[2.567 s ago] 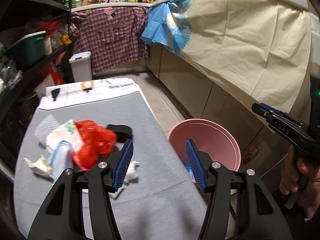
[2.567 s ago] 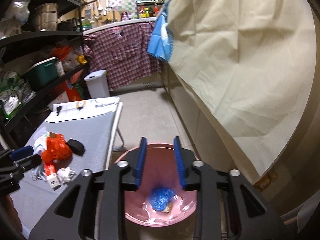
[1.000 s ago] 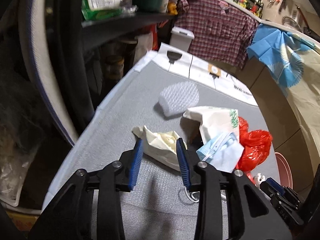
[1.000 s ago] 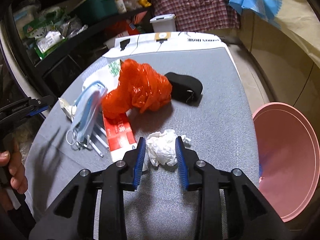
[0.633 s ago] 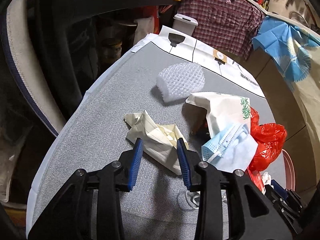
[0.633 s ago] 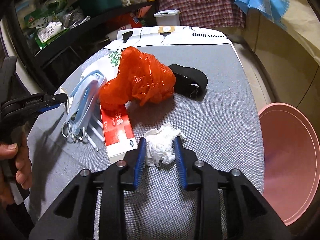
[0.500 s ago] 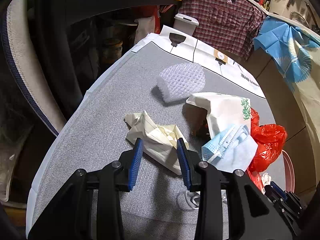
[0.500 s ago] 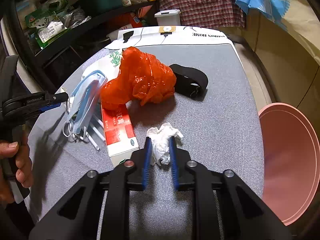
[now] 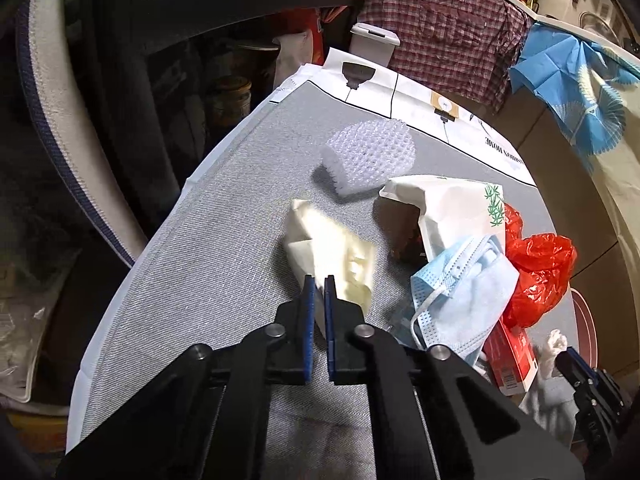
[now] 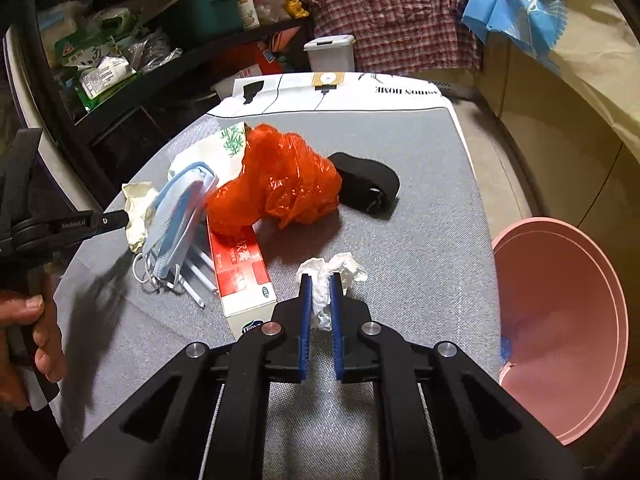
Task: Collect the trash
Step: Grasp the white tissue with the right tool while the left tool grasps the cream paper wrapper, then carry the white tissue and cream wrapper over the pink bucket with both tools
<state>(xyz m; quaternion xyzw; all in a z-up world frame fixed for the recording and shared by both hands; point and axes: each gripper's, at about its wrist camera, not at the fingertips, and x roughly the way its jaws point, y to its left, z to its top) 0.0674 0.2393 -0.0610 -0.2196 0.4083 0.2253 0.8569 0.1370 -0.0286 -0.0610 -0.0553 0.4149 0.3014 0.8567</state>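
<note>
Both grippers have just closed, the left gripper [image 9: 317,280] pinching the cream wrapper [image 9: 332,254] and the right gripper [image 10: 319,280] the white tissue [image 10: 330,276], both on the grey table [image 10: 424,208], ready for the pink bin [image 10: 560,320]

Past the far end of my grey table [image 10: 432,184]: checked shirt [image 10: 400,16] hanging, white lidded bin [image 10: 330,53] below it. Left of table: dark shelf [image 10: 224,40] holding green box [image 10: 202,12].
</note>
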